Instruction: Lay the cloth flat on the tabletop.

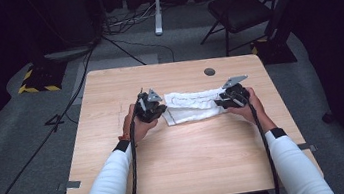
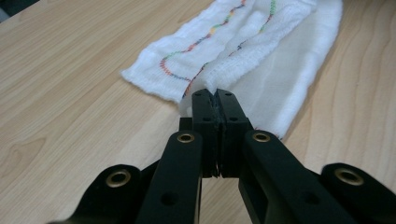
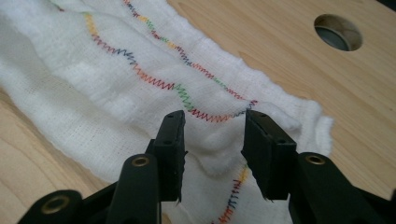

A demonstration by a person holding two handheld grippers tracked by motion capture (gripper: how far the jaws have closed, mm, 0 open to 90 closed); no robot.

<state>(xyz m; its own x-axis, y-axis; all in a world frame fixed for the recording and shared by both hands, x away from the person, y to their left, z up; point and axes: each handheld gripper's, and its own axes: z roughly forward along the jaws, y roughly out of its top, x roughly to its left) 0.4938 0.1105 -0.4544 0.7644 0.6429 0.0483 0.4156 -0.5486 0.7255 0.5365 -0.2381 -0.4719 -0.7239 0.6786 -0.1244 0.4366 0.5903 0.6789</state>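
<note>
You are pinching the soft, light cloth (image 2: 261, 56) in the left gripper (image 2: 215, 100); the right gripper (image 3: 214, 135) is gaping half-open over its far hem.

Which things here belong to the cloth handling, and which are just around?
In the job:
- white cloth with coloured zigzag stitching
- left gripper, jaws shut on a fold of the cloth
- right gripper, jaws apart over the cloth's other end
- table

Just around:
- round hole in the tabletop
- folding chair
- floor cables

White sleeves (image 1: 110, 180) ended in black cuffs (image 1: 121, 145). The black tongs (image 2: 215, 100) bore brass rivets (image 2: 186, 137). Black cables (image 1: 133, 172) trailed back.
</note>
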